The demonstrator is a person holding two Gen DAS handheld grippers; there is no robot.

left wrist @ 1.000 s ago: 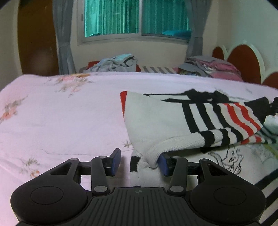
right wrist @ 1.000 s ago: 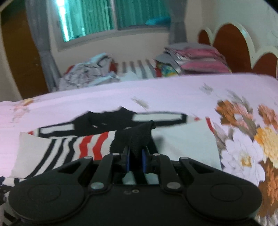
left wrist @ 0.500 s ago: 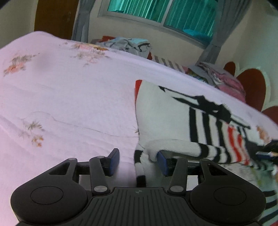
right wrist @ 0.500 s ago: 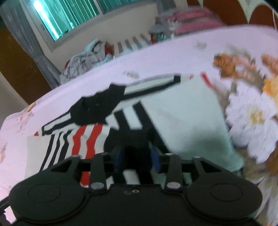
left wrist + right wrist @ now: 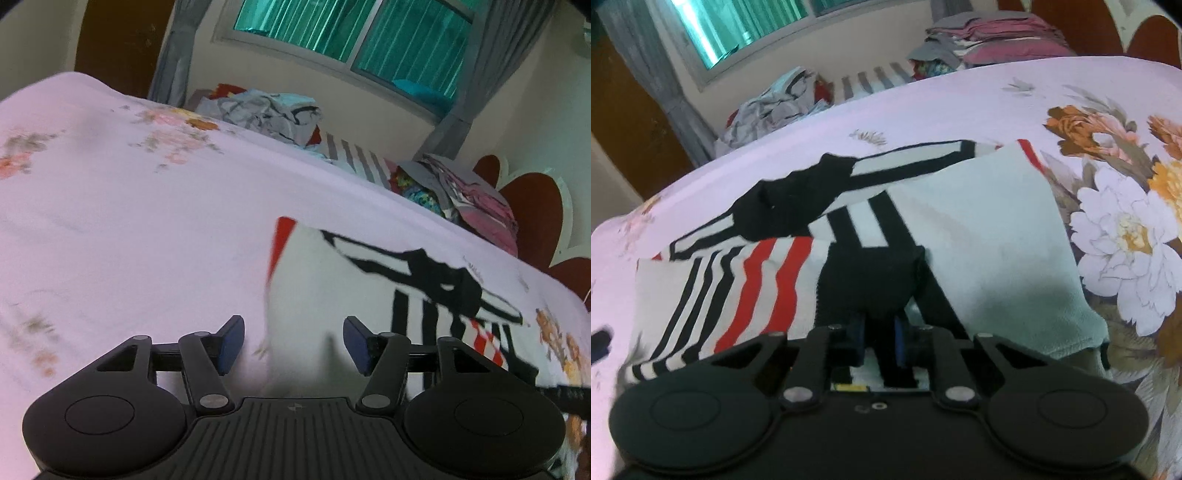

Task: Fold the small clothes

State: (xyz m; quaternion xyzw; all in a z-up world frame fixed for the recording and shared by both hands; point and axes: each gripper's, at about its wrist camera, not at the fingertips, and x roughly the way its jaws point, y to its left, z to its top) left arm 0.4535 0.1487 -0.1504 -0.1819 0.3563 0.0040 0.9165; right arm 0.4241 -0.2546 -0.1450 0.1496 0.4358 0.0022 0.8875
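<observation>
A small white sweater (image 5: 332, 280) with black and red stripes lies folded on the pink floral bedsheet (image 5: 129, 229). My left gripper (image 5: 293, 341) is open and empty, just above the sweater's near white edge. In the right wrist view the sweater (image 5: 979, 229) shows its striped sleeve (image 5: 750, 288) and black cuff (image 5: 871, 280) laid across the body. My right gripper (image 5: 880, 339) has its jaws partly apart with the black cuff lying between the fingers; whether it still grips is unclear.
A heap of unfolded clothes (image 5: 266, 114) lies at the far side of the bed below the window. A stack of folded clothes (image 5: 469, 195) sits by the red scalloped headboard (image 5: 532, 206). Both also show in the right wrist view, the heap (image 5: 775, 107) and the stack (image 5: 986, 40).
My left gripper let go of the sweater's edge, opened wider and lifted away. My right gripper lowered the cuff onto the sweater and its jaws parted from tightly shut.
</observation>
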